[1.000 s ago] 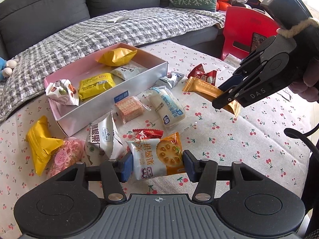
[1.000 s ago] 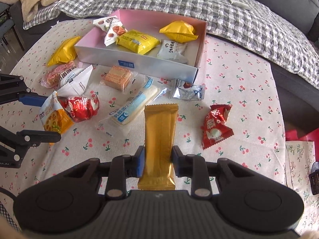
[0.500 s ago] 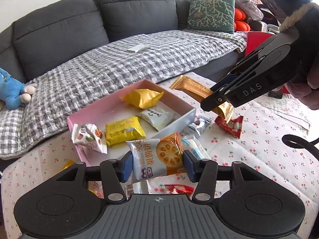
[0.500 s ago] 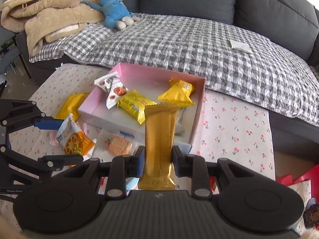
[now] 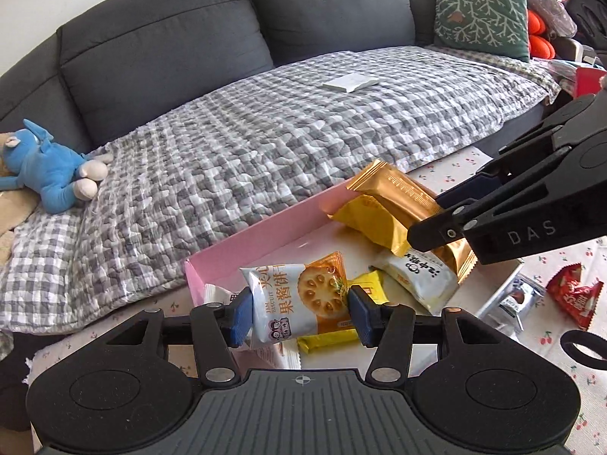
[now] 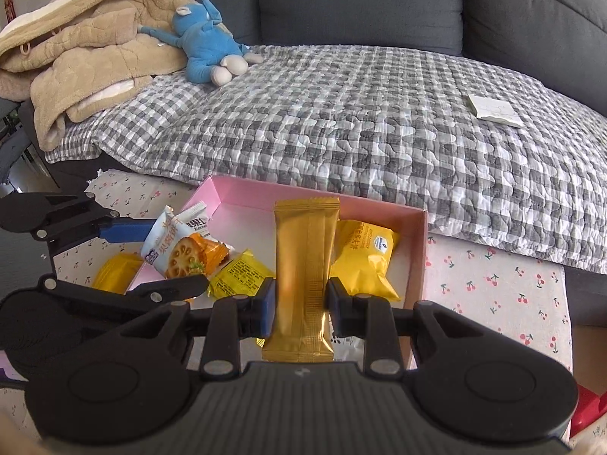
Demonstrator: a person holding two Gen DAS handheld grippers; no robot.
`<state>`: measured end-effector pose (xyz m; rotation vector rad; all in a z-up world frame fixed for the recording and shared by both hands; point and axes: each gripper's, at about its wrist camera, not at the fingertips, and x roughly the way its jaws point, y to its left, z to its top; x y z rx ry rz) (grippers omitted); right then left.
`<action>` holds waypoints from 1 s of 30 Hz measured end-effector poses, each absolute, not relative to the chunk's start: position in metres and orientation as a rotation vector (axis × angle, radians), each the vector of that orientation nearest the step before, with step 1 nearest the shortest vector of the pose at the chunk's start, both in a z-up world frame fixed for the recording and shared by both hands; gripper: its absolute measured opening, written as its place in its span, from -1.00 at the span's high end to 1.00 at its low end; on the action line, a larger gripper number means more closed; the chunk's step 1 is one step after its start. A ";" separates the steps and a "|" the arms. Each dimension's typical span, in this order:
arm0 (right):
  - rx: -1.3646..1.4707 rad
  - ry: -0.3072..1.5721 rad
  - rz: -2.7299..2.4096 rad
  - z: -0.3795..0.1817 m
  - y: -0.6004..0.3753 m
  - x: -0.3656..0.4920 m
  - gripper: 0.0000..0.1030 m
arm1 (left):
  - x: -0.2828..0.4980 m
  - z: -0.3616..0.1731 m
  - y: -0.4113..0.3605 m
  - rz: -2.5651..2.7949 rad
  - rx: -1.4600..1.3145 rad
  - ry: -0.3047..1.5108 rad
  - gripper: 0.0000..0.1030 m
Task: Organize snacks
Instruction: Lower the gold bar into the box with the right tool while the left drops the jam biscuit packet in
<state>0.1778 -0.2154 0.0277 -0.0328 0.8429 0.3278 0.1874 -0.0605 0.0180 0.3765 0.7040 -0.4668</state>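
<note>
- I have the biscuit pack (image 5: 299, 303) pinched across its width in the left gripper (image 5: 299, 313), jaws about half closed on it, so it hangs upright over the box (image 5: 265, 227).
- My right gripper (image 6: 299, 305) is nearly shut on the gold bar (image 6: 305, 261), gripped near its lower end so it stands long-ways above the box floor.
- Both are poised over the box, I judge, for dropping in beside the packets already there: a yellow pouch (image 6: 364, 261) at 3 o'clock of the bar, a white sachet (image 5: 421, 276) below it.
- A red packet (image 5: 574, 292) is still out on the cherry-print cloth (image 6: 493, 284), at 3 o'clock of the box.
- At 12 o'clock, a grey sofa (image 5: 189, 49) with a checked throw (image 6: 341, 113) and a blue toy (image 6: 206, 41).
</note>
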 end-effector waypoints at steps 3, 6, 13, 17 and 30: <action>-0.015 0.843 0.325 0.023 -0.216 0.186 0.50 | 0.202 0.008 -0.059 -0.455 0.355 0.726 -0.02; -0.005 0.836 0.304 0.021 -0.218 0.189 0.45 | 0.210 0.002 -0.057 -0.445 0.337 0.728 -0.08; 0.016 0.810 0.294 0.028 -0.223 0.183 0.03 | 0.209 0.001 -0.055 -0.448 0.310 0.733 -0.52; 0.004 0.807 0.281 0.033 -0.222 0.176 -0.10 | 0.204 0.005 -0.053 -0.447 0.300 0.730 -0.60; -0.004 0.794 0.259 0.046 -0.228 0.133 -0.46 | 0.156 0.022 -0.037 -0.460 0.248 0.715 -0.69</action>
